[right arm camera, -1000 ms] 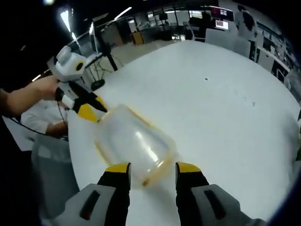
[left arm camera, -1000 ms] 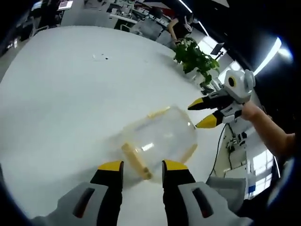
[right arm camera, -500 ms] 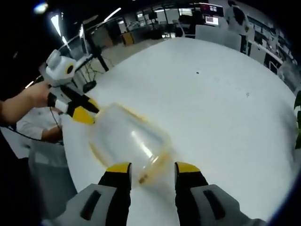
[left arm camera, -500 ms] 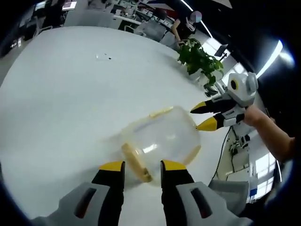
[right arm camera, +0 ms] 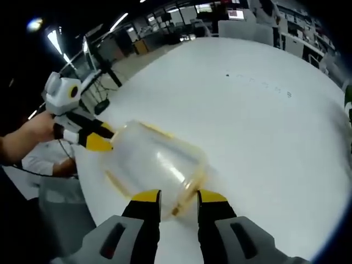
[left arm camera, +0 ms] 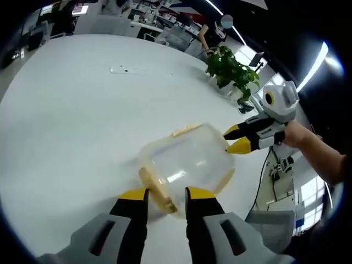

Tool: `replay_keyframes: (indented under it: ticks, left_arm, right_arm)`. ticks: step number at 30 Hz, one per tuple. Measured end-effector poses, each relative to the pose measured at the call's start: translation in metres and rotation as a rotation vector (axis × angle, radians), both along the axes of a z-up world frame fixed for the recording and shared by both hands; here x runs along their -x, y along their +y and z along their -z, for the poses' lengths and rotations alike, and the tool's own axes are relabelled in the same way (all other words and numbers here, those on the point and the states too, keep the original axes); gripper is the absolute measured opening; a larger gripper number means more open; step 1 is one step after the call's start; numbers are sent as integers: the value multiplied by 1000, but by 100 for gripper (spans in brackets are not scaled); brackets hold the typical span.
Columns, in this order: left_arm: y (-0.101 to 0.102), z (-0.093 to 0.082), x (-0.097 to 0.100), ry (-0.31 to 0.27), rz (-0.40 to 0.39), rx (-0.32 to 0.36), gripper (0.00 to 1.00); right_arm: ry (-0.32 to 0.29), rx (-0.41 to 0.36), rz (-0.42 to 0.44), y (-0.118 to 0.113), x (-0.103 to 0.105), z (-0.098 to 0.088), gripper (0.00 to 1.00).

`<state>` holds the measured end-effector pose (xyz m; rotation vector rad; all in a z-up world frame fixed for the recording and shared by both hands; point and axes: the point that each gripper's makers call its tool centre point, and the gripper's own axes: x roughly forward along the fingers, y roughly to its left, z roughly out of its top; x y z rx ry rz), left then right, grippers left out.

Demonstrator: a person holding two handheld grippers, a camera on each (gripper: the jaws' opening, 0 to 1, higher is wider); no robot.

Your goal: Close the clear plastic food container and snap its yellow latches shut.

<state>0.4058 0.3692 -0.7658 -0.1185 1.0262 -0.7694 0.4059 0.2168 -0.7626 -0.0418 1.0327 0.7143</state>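
Two grippers: both at the container, one at each end
container: clear plastic food container (left arm camera: 187, 162) sits on the white round table (left arm camera: 71, 110), near the table's edge; lid looks down on the body, exact seating unclear through the plastic
latches: yellow latch (left arm camera: 157, 190) on the end facing the left gripper, between its jaws; another yellow latch (left arm camera: 186, 130) on the far long side, lying flat along the rim; a third yellow strip at the side nearest the table edge
left gripper: left gripper (left arm camera: 166, 193) has yellow-tipped jaws narrowly apart, straddling the near latch; tips touch or nearly touch the container end, real clamping force cannot be told
left gripper, other view: in the right gripper view it (right arm camera: 104, 137) comes in from the left, held by a hand (right arm camera: 30, 132), tips against the far end of the container
right gripper: right gripper (right arm camera: 179, 196) has jaws close together with the container's near end and a yellow latch (right arm camera: 187, 192) between them; squeezing or just framing, cannot tell
right gripper, other view: in the left gripper view it (left arm camera: 237, 139) sits at the container's far end, jaws nearly together
background: potted plant (left arm camera: 231, 71) at the far table edge; small flat item (left arm camera: 125, 70) well apart on the table; a person (left arm camera: 214, 30) standing beyond the table
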Motion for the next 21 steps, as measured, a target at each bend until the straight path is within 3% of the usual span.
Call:
replay_keyframes:
  ticks: [13, 15, 16, 17, 21]
  left_arm:
    - [-3, -2, 2, 19, -20, -22, 20]
    - [-4, -1, 2, 41, -40, -11, 19]
    - [-3, 5, 9, 92, -54, -21, 17]
    - [-4, 8, 0, 53, -56, -7, 16]
    - [-8, 10, -2, 67, -48, -23, 17]
  right_arm:
    - [1, 1, 4, 0, -3, -4, 17]
    - [-8, -21, 21, -1, -3, -6, 16]
    - [-10, -32, 23, -1, -3, -4, 15]
    - [-7, -34, 29, -2, -3, -2, 15]
    - [-10, -33, 27, -1, -3, -1, 16]
